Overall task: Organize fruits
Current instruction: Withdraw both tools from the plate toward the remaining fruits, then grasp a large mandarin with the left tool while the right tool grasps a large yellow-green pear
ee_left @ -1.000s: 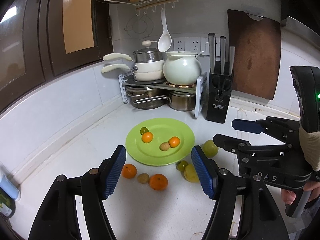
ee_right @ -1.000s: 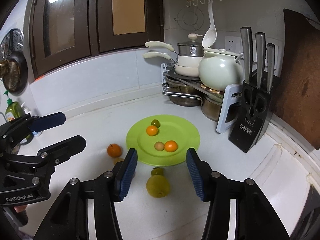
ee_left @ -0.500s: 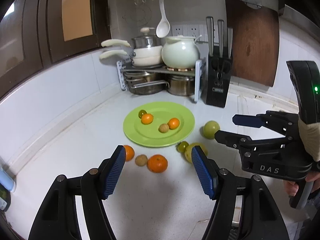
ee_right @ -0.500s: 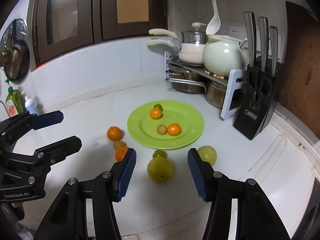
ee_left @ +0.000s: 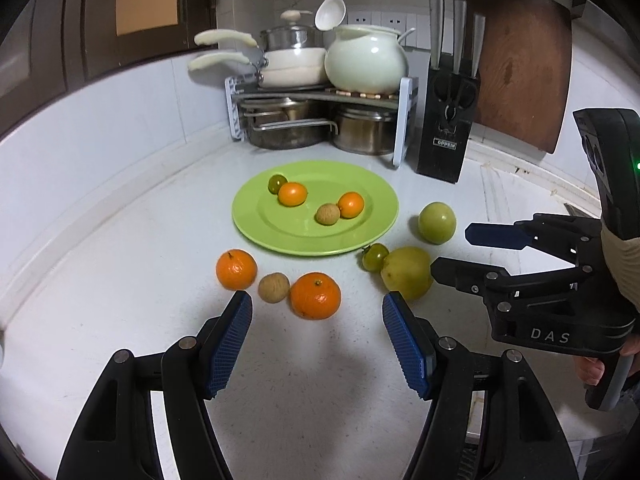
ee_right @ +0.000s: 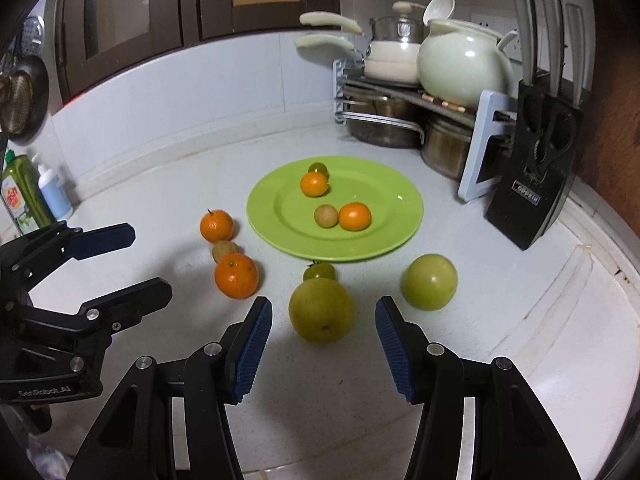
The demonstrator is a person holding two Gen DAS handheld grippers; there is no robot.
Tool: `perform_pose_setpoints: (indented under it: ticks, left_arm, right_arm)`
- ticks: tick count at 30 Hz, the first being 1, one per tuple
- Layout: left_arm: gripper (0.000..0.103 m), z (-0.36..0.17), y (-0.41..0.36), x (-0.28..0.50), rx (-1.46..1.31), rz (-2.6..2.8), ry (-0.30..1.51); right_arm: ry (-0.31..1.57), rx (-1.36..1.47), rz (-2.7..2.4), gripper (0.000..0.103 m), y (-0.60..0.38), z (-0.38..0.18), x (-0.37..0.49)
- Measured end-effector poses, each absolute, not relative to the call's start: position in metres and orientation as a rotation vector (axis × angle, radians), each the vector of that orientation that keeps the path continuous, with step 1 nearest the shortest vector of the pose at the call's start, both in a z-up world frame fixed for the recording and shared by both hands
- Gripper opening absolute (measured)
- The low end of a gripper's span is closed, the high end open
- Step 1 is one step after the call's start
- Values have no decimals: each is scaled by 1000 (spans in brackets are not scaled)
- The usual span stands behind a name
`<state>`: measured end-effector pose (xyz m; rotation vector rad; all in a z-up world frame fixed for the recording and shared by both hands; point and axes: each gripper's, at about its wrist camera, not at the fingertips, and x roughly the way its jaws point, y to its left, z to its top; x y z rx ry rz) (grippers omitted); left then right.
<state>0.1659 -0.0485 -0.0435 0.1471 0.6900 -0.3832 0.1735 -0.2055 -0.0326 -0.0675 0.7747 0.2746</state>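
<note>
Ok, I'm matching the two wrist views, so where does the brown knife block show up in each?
Left wrist: knife block upper right of centre, right of the pot rack.
Right wrist: knife block far right, at mid-height.
Shared landmark: green plate, which lies left of and nearer than the block in both.

Each black hand-held gripper (ee_left: 316, 316) has 2 blue ribbed pads (ee_left: 230, 346) and silver screws.

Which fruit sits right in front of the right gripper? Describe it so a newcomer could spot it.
Start at the green plate on the white counter. Just off its near rim lies a small green tomato, and touching that, nearer the right gripper, is the yellow-green pear-like fruit. It is the largest fruit there, yellower than the round green apple standing apart beside it.
</note>
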Motion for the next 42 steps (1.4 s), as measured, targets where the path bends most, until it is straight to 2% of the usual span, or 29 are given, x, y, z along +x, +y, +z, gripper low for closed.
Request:
perform_pose_setpoints:
  ticks: [7,18,42]
  left_arm:
    - [66,-65,-50,185,142,-404,737]
    - [54,-88,-58,211,148,-422,798]
    - [43,-102,-73,236,160,-411,839]
  right_arm:
    - [824,-72,279,55,-202,-50,189]
    - [885,-26,298,55,-204,-71,207]
    - [895,-4,322,52,-204,-81,215]
